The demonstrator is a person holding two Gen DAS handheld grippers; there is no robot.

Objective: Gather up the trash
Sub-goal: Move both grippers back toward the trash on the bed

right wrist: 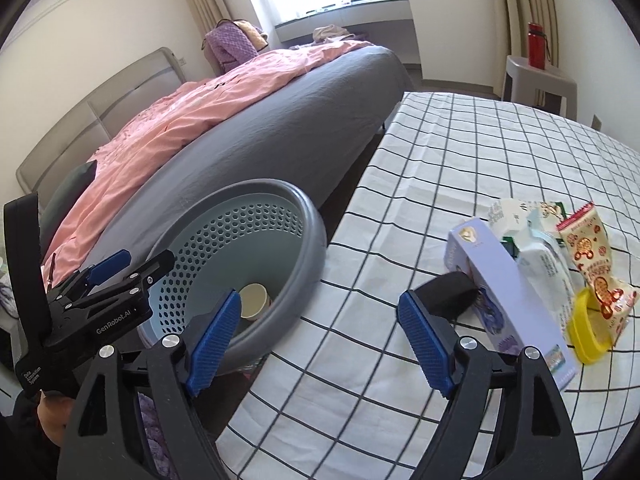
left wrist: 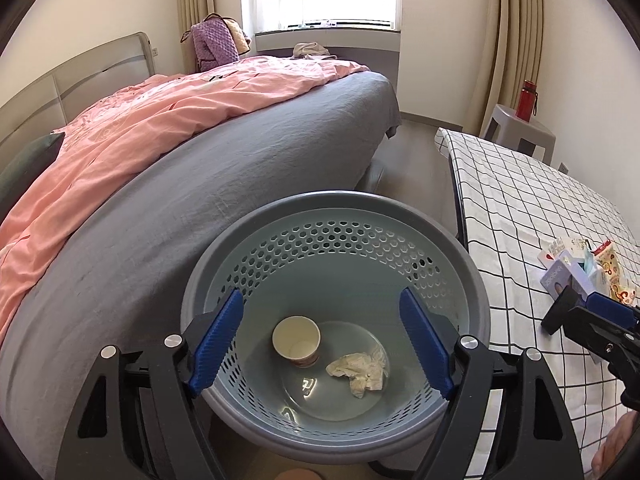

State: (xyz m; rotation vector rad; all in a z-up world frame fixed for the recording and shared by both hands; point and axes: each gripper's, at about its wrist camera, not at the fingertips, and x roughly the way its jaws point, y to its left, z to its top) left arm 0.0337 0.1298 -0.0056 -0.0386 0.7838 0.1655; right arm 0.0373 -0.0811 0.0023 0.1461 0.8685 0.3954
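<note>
A grey perforated trash basket [left wrist: 336, 208] stands between the bed and the table; it also shows in the right wrist view [right wrist: 312, 240]. Inside lie a paper cup [left wrist: 296, 340] and a crumpled tissue [left wrist: 360, 368]. My left gripper [left wrist: 322, 340] is open and empty, held over the basket mouth. My right gripper [right wrist: 318, 340] is open and empty above the table's checked cloth [right wrist: 440, 160]. To its right lie a purple box [right wrist: 500, 288], a wet-wipe pack [right wrist: 544, 264], a snack packet [right wrist: 596, 268], a yellow lid [right wrist: 586, 332] and a black object [right wrist: 448, 292].
A bed [left wrist: 240, 152] with a grey sheet and pink duvet is left of the basket. A grey stool with a red bottle [right wrist: 536, 44] stands at the far right wall. The other gripper shows at the right edge of the left wrist view [left wrist: 588, 316].
</note>
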